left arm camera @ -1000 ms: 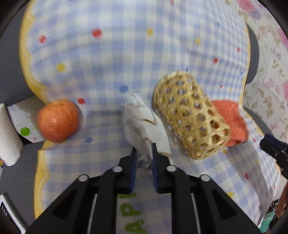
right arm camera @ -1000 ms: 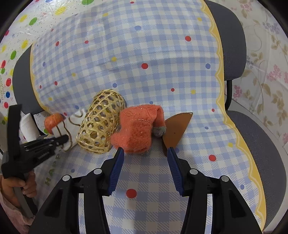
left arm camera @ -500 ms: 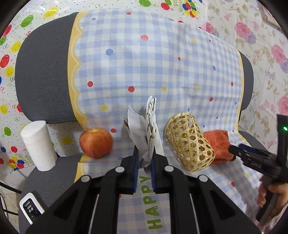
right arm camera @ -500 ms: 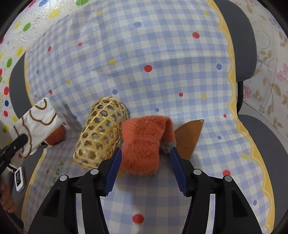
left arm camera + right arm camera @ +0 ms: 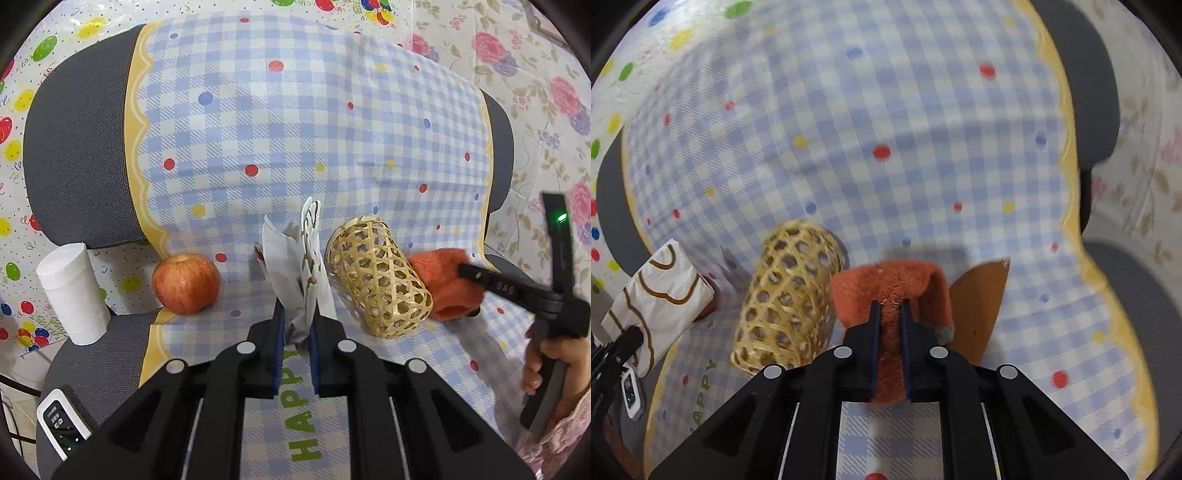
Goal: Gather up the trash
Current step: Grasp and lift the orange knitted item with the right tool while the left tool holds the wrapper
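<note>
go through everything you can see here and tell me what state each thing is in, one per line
Left tool: shut on the paper wrapper, held up off the cloth.
Right tool: jaws just closed, shut on the orange plush toy.
Woven bamboo basket: lying on its side.
Apple: whole, resting on the checked cloth.
Toilet paper roll: standing upright.
</note>
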A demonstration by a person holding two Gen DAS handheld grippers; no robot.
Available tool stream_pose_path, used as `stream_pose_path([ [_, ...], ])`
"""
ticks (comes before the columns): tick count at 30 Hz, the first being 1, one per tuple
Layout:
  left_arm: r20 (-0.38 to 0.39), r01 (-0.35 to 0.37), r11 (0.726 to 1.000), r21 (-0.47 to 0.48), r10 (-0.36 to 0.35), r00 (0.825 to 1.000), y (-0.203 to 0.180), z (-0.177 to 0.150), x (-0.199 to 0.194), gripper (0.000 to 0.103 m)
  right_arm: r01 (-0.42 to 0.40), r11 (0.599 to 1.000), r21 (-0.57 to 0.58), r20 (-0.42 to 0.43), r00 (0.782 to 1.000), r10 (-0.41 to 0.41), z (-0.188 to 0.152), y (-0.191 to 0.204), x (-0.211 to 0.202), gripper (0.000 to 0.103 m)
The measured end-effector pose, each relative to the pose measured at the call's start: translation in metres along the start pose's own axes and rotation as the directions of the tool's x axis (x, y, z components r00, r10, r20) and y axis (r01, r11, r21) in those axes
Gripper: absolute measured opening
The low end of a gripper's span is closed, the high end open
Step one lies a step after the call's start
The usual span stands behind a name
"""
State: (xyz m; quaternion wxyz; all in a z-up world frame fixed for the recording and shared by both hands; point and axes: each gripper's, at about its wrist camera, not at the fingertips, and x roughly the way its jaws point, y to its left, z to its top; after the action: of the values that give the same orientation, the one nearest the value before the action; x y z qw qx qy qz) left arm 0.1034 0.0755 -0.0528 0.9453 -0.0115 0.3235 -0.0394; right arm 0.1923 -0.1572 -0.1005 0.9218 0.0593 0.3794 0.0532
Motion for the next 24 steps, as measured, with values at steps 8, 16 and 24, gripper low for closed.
stream_pose_path([
  [8,0.079,0.019,1.0,-0.01,-0.018,0.997,-0.005,0.01,-0.034,0.009,0.068,0.982,-0.174,0.21,0.977,-0.031,0.031,0.024,-0.106,0.01],
  [16,0.127,0.053,0.998,0.03,-0.057,0.99,-0.025,0.012,-0.064,0.009,0.008,0.985,-0.173,0.219,0.975,0.031,0.013,0.018,-0.151,0.01],
  [24,0.114,0.111,0.988,0.106,-0.123,0.986,-0.06,-0.009,-0.081,0.009,-0.014,0.992,-0.129,0.205,0.978,0.04,-0.032,0.008,-0.173,0.01],
])
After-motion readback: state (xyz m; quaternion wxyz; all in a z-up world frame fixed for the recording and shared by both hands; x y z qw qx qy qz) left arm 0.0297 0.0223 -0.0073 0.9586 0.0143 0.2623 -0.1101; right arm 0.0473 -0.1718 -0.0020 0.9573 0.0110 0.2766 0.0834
